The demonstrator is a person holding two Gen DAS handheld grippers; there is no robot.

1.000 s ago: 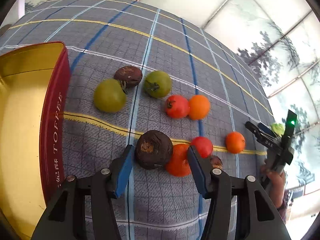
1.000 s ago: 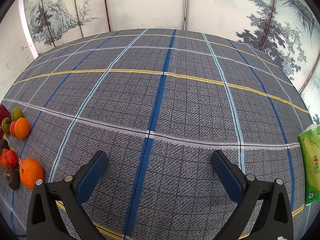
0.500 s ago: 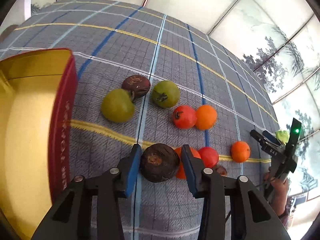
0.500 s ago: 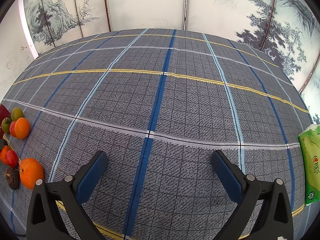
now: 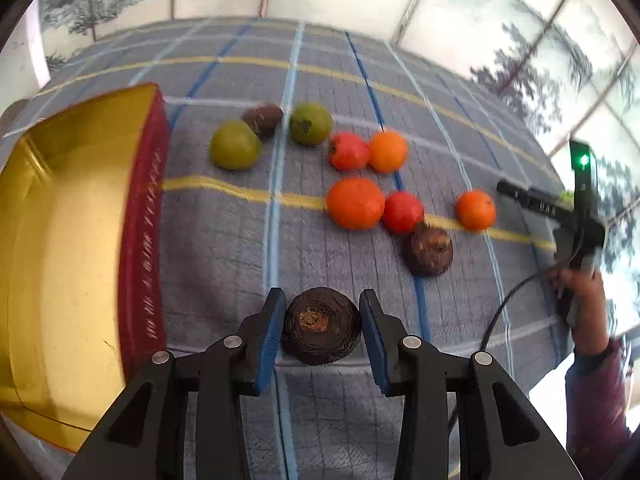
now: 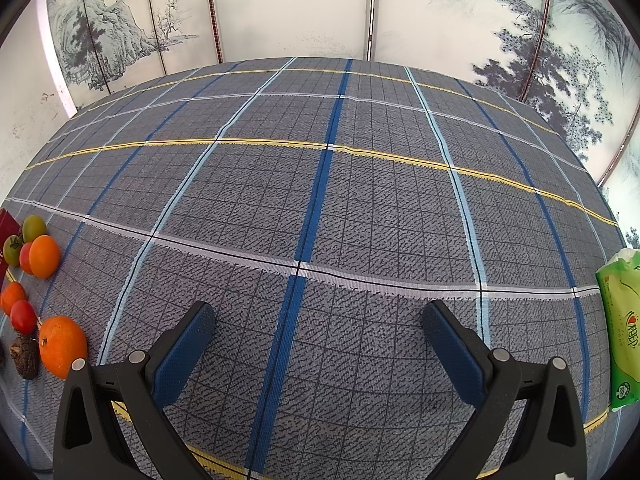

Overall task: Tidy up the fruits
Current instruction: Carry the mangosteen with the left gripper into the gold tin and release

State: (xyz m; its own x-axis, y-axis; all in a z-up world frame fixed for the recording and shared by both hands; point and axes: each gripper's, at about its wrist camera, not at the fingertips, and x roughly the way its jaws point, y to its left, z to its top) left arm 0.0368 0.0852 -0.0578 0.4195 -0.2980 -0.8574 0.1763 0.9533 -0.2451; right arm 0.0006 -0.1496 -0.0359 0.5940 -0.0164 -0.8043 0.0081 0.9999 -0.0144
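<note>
Cloth (image 5: 224,256): woven grey plaid with blue, pale-blue and yellow stripes; it covers the table in both views.
Left gripper (image 5: 322,326): black arms with blue flat pads, clamped narrow on a dark fruit (image 5: 321,326), round, rough and matt, with a brown scar on its face.
Tin (image 5: 60,240): glossy gold inside, dark red wall with lettering; left of the held fruit.
Green fruits (image 5: 235,145): two, smooth and round, beyond the tin's far corner, a dark wrinkled one between them.
Red and orange fruits (image 5: 355,203): smooth, round, clustered right of the tin; another rough dark fruit (image 5: 427,247) lies at the cluster's near edge.
Right gripper (image 6: 318,326): in its own view, blue pads spread wide over bare cloth, nothing between them.
Orange (image 6: 62,346): dimpled skin, at the left edge, well apart from that gripper.
Green packet (image 6: 620,332): shiny plastic, at the right edge.
</note>
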